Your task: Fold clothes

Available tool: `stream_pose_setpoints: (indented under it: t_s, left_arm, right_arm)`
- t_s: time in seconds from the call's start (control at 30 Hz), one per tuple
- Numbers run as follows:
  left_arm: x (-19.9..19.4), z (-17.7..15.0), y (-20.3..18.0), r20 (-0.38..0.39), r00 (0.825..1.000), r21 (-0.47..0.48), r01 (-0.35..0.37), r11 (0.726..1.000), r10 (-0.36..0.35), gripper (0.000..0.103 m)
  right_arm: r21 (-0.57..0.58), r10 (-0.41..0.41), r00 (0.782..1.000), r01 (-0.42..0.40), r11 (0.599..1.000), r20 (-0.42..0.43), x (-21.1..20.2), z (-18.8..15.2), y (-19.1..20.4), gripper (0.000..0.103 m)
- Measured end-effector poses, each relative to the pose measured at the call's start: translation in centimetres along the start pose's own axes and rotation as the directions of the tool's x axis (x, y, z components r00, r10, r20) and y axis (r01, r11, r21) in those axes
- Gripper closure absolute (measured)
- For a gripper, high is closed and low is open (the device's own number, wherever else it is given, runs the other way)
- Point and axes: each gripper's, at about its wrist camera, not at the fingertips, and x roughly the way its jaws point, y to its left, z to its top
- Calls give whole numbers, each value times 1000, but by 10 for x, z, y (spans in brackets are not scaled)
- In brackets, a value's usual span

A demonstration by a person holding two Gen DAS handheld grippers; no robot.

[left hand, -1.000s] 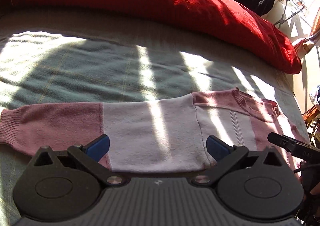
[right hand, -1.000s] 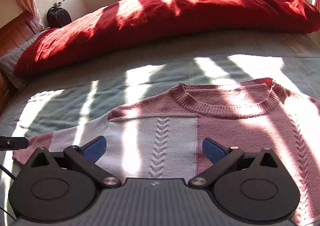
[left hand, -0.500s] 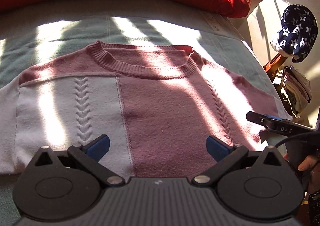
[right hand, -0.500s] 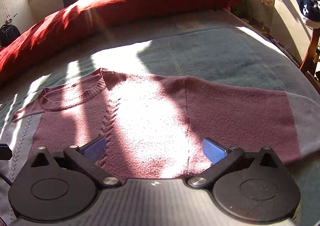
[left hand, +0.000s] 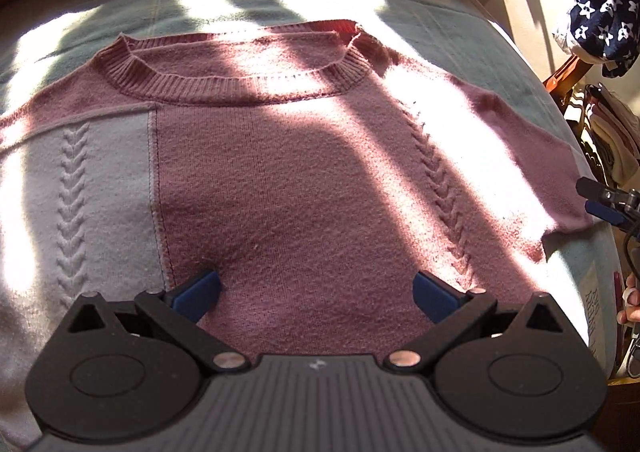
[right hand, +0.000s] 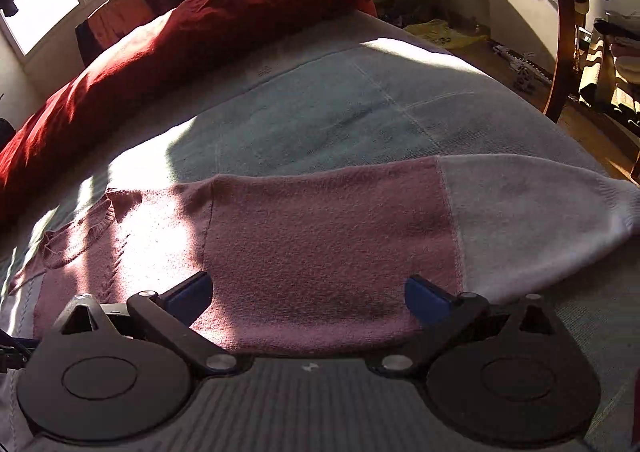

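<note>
Pink-and-pale knit sweater (left hand: 280, 172) lies flat on the grey-green bedspread (right hand: 320, 112), ribbed collar, braided cable stitching. My left gripper (left hand: 316, 288) hovers spread wide over its chest; my right gripper (right hand: 308, 292), equally unclenched, over the sleeve (right hand: 400, 220).

harsh window sunlight in blown-out stripes across the sweater (left hand: 280, 180), deep shadows between, strong fisheye edge curvature

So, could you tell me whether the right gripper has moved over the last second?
Yes. The right gripper has swung rightward along the sweater: it faced the collar before and now faces the right sleeve.
</note>
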Motion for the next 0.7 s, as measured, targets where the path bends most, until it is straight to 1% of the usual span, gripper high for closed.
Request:
stream_pose_setpoints:
  t_s: [0.07, 0.13, 0.17, 0.2, 0.3, 0.33, 0.4, 0.43, 0.5, 0.53, 0.63, 0.7]
  left_arm:
    - [0, 0, 1, 2, 1000, -3, -3, 1000, 3, 1]
    - [1, -1, 0, 9, 1000, 0, -6, 1000, 6, 1]
    - [1, -2, 1, 12, 1000, 1, -4, 1000, 4, 1]
    - [1, -2, 1, 18, 1000, 0, 1, 1000, -1, 1]
    - [-2, -3, 7, 46, 999, -24, 31, 999, -30, 1]
    - [-4, -3, 9, 62, 997, -39, 46, 998, -44, 1]
    - [-10, -3, 13, 97, 993, -53, 66, 996, -61, 1]
    - [-13, -4, 13, 116, 991, -54, 72, 996, -65, 1]
    - [-19, -4, 13, 146, 987, -41, 67, 997, -61, 1]
    - [-22, -4, 12, 157, 986, -28, 58, 998, -53, 1]
    - [-27, -8, 8, 158, 986, 18, 40, 999, -43, 1]
    - [-29, -11, 6, 147, 988, 47, 30, 998, -37, 1]
  right_arm:
    - [7, -2, 1000, 2, 1000, -5, 6, 5, -4, 0]
    - [2, -40, 999, 40, 999, -30, 14, 8, -3, 0]
    - [0, -49, 998, 49, 999, -26, 14, 9, -1, 0]
    - [-7, -27, 999, 27, 1000, -17, 11, 9, 4, 0]
    - [-64, 98, 995, -99, 993, -23, -3, 5, 30, 0]
    - [-99, 158, 987, -161, 982, -44, -9, 0, 46, 0]
    - [-150, 242, 966, -254, 956, -96, -16, -11, 73, 0]
    - [-167, 272, 954, -290, 942, -123, -19, -18, 85, 0]
    - [-185, 295, 940, -325, 927, -171, -18, -33, 103, 0]
    - [-191, 303, 933, -340, 921, -196, -17, -40, 112, 0]
    - [-185, 291, 916, -347, 919, -276, -10, -66, 128, 0]
    - [-211, 230, 923, -303, 930, -309, -10, -84, 126, 0]
